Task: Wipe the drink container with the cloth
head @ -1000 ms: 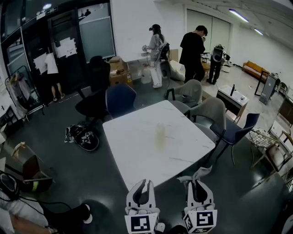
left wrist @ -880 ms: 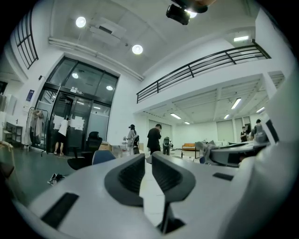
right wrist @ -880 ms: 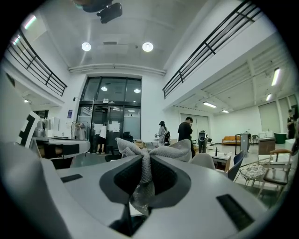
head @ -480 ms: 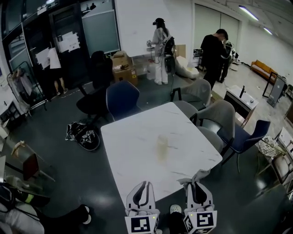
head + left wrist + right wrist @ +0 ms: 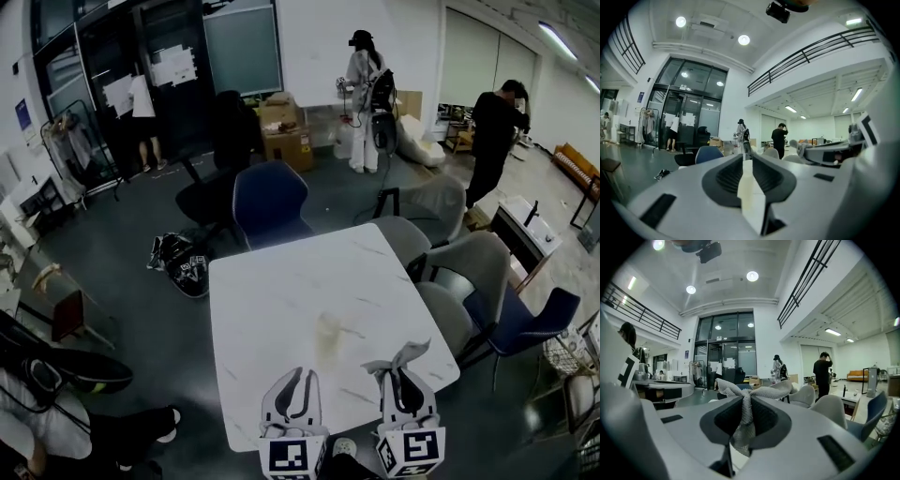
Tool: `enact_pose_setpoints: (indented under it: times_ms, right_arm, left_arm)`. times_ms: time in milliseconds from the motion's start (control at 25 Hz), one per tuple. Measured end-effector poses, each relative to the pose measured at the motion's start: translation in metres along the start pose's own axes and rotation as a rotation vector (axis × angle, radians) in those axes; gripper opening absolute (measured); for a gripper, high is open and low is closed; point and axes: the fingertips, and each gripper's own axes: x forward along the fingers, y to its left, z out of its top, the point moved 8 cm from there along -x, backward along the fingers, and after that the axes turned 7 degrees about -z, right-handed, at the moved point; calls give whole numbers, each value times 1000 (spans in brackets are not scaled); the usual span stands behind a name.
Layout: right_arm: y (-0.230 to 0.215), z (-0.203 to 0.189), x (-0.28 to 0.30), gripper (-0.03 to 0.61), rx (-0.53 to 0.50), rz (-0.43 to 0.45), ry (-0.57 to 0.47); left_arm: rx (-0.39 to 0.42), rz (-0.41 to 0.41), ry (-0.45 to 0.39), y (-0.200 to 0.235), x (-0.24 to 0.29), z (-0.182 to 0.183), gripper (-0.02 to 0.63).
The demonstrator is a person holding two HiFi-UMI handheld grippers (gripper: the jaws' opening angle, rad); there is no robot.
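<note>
Left gripper (image 5: 300, 377): the jaws are closed on each other and nothing is pinched between them. It is held roughly level over the near edge of the white marble-pattern table (image 5: 281, 281), presumably kept free so the container can be steadied later.

Right gripper (image 5: 404, 377): the jaws are clamped on the grey textured cloth (image 5: 409, 354). The cloth is gripped at its middle, so two ends are flared out ahead of the tips and a tail is left hanging below. That looks deliberate: fabric rather than the jaws would be presented to the surface first.

The translucent pale drink container (image 5: 328, 336) is stood upright on the table, nearer the near edge than the far one and about midway between the left and right edges. It is placed ahead of both grippers, between their lines, and is touched by neither gripper nor by the cloth.

Judgement: this is the approach stage and wiping is not yet begun. The container looks light and is unsupported, so tipping should be expected if it is pushed from one side only.
</note>
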Motion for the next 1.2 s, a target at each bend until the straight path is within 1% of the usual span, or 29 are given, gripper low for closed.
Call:
enact_pose_setpoints:
  times_ms: [160, 320, 480, 640, 720, 800, 960, 1200]
  right_arm:
    - [-16, -3, 28, 51, 9, 43, 25]
    - [-18, -16, 50, 51, 19, 87, 60]
    - [-18, -27, 67, 51, 19, 118, 94]
    - [-20, -35, 85, 51, 0, 124, 128]
    - [-21, -39, 95, 51, -13, 121, 147]
    - [-21, -42, 104, 51, -25, 111, 166]
    - [-20, -48, 121, 51, -37, 87, 203]
    - [-13, -64, 141, 51, -80, 92, 269]
  left_arm:
    - [-26, 11, 47, -9, 23, 0, 48]
    - [-37, 25, 77, -8, 39, -13, 48]
    - [-51, 18, 112, -6, 55, -24, 55]
    - [-67, -8, 140, 1, 76, -35, 124]
    - [-46, -51, 153, 6, 88, -47, 147]
    - [-32, -92, 167, 11, 100, -55, 183]
    - [-43, -142, 212, 20, 120, -67, 245]
    - [-53, -190, 243, 33, 141, -78, 279]
